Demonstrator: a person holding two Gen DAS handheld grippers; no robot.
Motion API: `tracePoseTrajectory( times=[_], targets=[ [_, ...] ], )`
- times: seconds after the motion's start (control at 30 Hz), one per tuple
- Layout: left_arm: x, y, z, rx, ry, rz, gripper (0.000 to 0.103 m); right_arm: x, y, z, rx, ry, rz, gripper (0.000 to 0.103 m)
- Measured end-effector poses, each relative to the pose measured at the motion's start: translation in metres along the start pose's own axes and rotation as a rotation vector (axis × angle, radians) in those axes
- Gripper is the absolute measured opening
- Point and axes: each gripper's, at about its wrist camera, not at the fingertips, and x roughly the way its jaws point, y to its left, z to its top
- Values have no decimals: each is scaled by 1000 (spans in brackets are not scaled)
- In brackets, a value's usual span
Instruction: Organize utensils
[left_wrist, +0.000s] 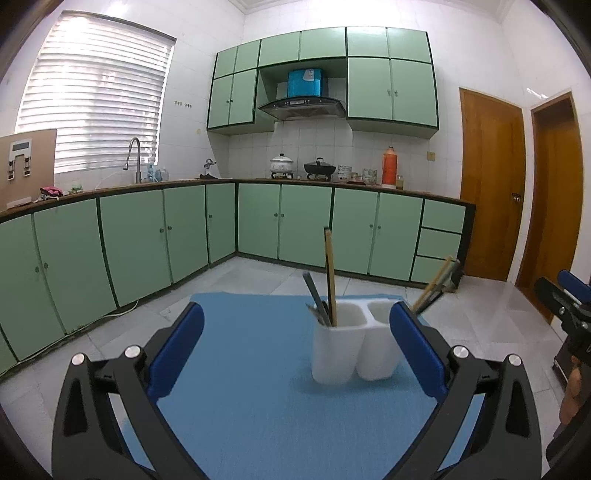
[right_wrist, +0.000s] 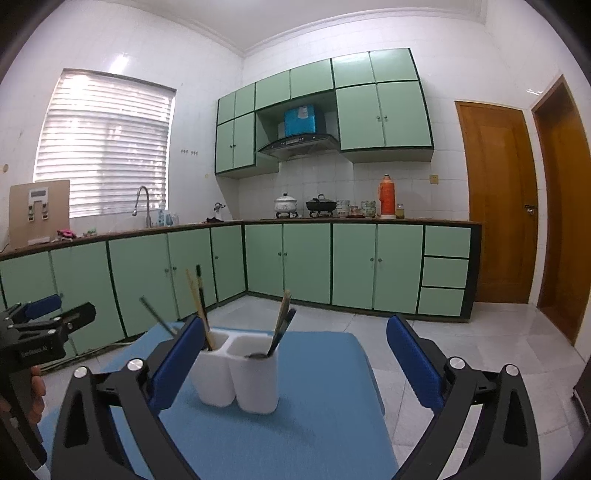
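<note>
I'm looking at a blue mat (left_wrist: 258, 387) spread below and ahead of both grippers, nothing loose on it that I can see. On it, the white two-compartment holder (left_wrist: 351, 347) stands upright, just ahead of my left gripper (left_wrist: 295, 354), toward that gripper's right finger. From my right gripper (right_wrist: 295, 365) it sits ahead and toward the left finger. Both grippers stand wide apart, empty, neither touching the holder. Utensils are already standing in both compartments: from the left wrist, a tall wooden stick (left_wrist: 330, 273) and a dark metal utensil (left_wrist: 316, 295) lean in the near compartment; the other compartment's contents hide behind the left gripper's right finger, only some stick ends poking out. The right wrist fills that in: a spoon and dark-handled pieces (right_wrist: 279, 332) in its near compartment, chopsticks (right_wrist: 197, 299) in the far one, base hidden by my left finger. My read: sorting looks essentially finished, likely only backing away left. Each view also catches the other gripper at its edge, with a bit of the hand holding it.
</note>
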Motion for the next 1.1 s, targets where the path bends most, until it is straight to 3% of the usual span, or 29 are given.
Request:
tracePoseTrajectory(
  times=[0.53, 0.77, 1.1],
  targets=[
    [-59, -15, -29, 38, 57, -15, 98, -46, 7, -29, 67, 146, 19, 97],
    [-89, -23, -27, 48, 39, -20, 98, -73, 20, -22, 20, 155, 9, 97],
    [-105, -28, -34, 50, 88, -18, 98, -88, 23, -24, 30, 219, 51, 97]
  ],
)
